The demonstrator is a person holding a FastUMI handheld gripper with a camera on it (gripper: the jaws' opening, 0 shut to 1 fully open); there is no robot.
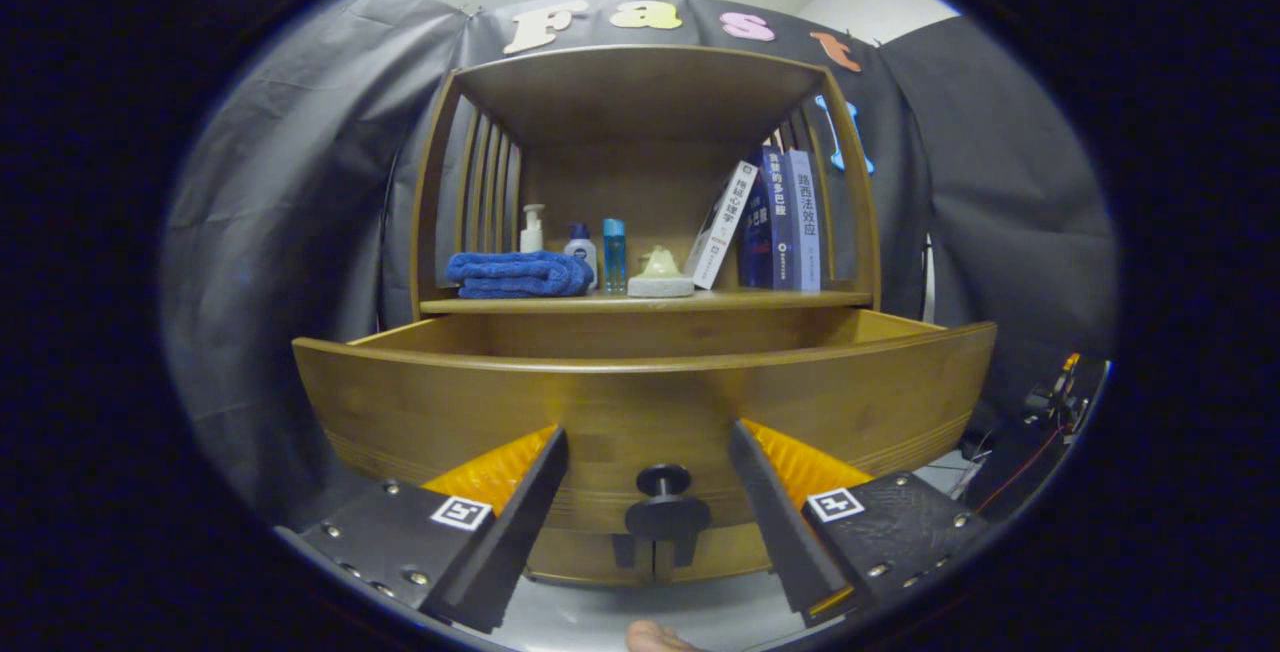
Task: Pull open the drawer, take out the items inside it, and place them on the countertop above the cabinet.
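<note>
The drawer (640, 392) stands pulled out, its black knob (664, 482) between our hand-held gripper (648, 492) fingers, spread wide and touching nothing; contents lie hidden above, beyond the front.

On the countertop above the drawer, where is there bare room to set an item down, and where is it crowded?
The countertop has a bare front strip ahead of the towel and sponge, and a small gap left of the towel. Behind, the bottles and books crowd it from left to right. The gripper is open, fingers either side of the drawer knob.
</note>
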